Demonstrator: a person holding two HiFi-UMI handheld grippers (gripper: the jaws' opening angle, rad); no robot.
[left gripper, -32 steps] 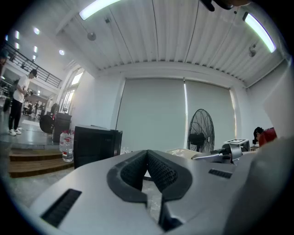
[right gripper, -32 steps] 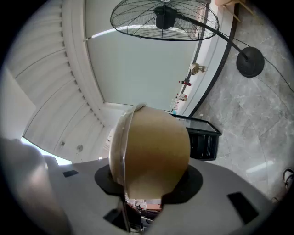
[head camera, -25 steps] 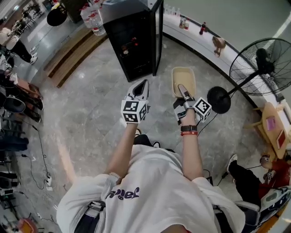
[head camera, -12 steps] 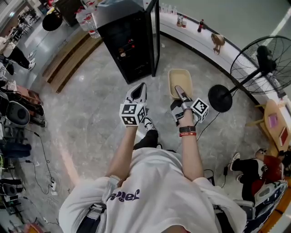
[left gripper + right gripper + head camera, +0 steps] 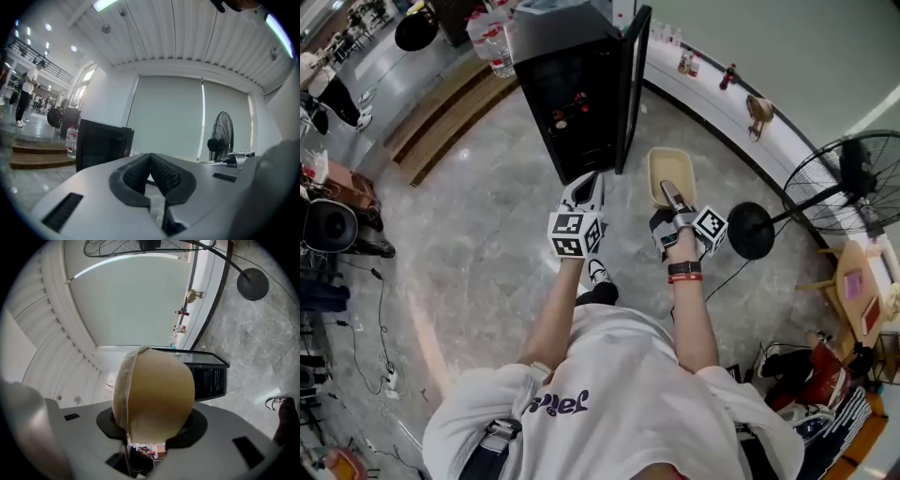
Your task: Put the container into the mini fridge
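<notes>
Container (image 5: 673, 167), beige and shallow: in the head view, hung above the grey marble floor (image 5: 487, 234), clamped at its near rim by the right gripper (image 5: 667, 192), close to the black mini fridge (image 5: 567, 84) with door (image 5: 631, 84) swung open. Left gripper (image 5: 592, 180) alongside, pointed toward the fridge front; standing fan (image 5: 844, 178) off to the right

In the left gripper view, showed jaws pressed together with nothing between, mini fridge (image 5: 101, 140) ahead at left, fan (image 5: 219, 138) at right

In the right gripper view, filled mid-frame with its tan underside (image 5: 157, 390), jaws partly apart and pressed on its edge, mini fridge (image 5: 208, 376) just beyond
</notes>
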